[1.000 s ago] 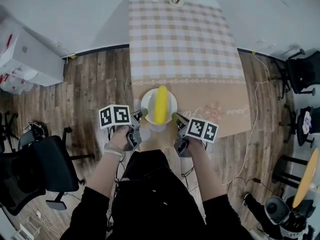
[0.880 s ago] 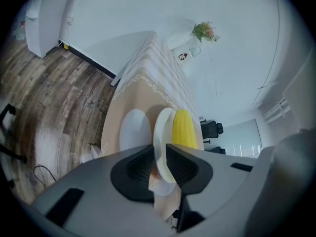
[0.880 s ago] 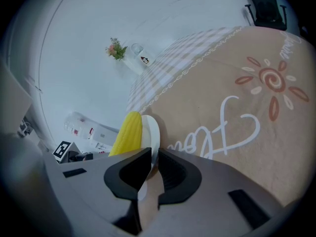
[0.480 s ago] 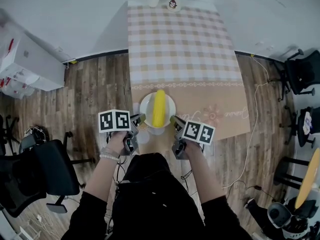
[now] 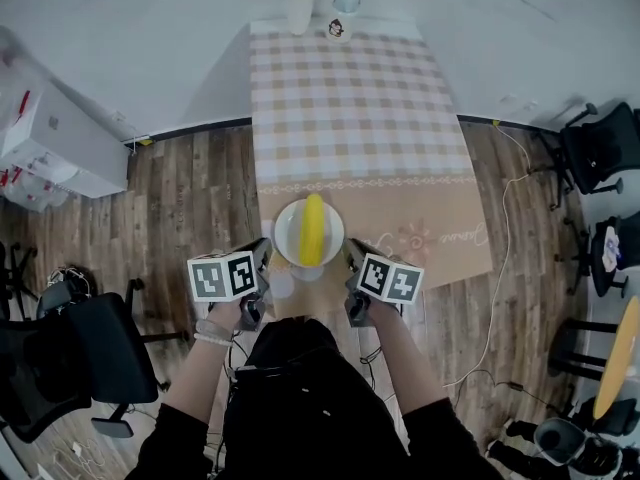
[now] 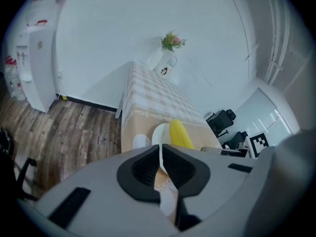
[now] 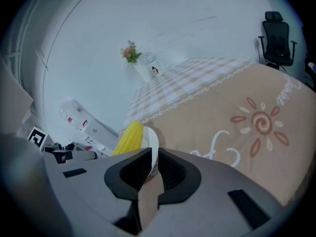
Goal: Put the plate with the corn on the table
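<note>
The jaws of the left gripper [image 5: 264, 252] have just been closing, and the left rim of the plate [image 5: 288, 236] is pinched between them. The right rim is clamped by the right gripper [image 5: 351, 252]. The plate, with the corn [image 5: 313, 228] on it, is held at frame centre over the near end of the table [image 5: 350, 98]. With 2 grips secured, lowering is judged possible.

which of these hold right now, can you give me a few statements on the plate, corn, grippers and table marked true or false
1. The corn lies on the plate. True.
2. The left gripper is empty. False: its jaws have just been closing and now pinch the plate's rim.
3. The right gripper is shut on the plate's opposite rim. True.
4. The tablecloth is plain red. False: it is checked across the far part and tan with a sun motif near the person.
5. A vase with flowers stands at the table's far end. True.
</note>
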A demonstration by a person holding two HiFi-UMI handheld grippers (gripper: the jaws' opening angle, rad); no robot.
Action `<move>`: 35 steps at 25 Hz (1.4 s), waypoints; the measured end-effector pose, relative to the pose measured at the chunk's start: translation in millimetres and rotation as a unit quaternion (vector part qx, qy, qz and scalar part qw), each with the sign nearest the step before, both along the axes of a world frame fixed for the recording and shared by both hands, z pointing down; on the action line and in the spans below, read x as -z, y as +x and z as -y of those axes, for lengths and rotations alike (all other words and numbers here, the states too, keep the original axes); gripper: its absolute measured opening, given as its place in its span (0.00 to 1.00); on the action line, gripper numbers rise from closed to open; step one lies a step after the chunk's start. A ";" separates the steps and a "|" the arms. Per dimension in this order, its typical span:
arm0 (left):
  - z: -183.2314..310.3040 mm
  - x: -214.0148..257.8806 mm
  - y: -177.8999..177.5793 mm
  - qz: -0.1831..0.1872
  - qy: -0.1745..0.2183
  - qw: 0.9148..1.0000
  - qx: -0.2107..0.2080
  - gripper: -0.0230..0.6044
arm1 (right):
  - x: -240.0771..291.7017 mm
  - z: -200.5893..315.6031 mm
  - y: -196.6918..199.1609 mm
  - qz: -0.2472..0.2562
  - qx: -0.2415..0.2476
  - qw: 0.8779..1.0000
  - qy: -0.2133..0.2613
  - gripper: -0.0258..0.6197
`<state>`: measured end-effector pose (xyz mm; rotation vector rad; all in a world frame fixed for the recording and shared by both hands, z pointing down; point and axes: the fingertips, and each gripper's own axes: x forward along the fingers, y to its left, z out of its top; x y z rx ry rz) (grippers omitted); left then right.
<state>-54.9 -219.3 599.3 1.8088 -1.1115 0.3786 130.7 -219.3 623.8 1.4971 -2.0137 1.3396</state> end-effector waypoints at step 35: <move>-22.7 227.1 50.9 0.105 0.397 0.901 -0.137 0.06 | 241.7 -10.4 -15.1 -0.092 0.086 0.934 0.335 0.11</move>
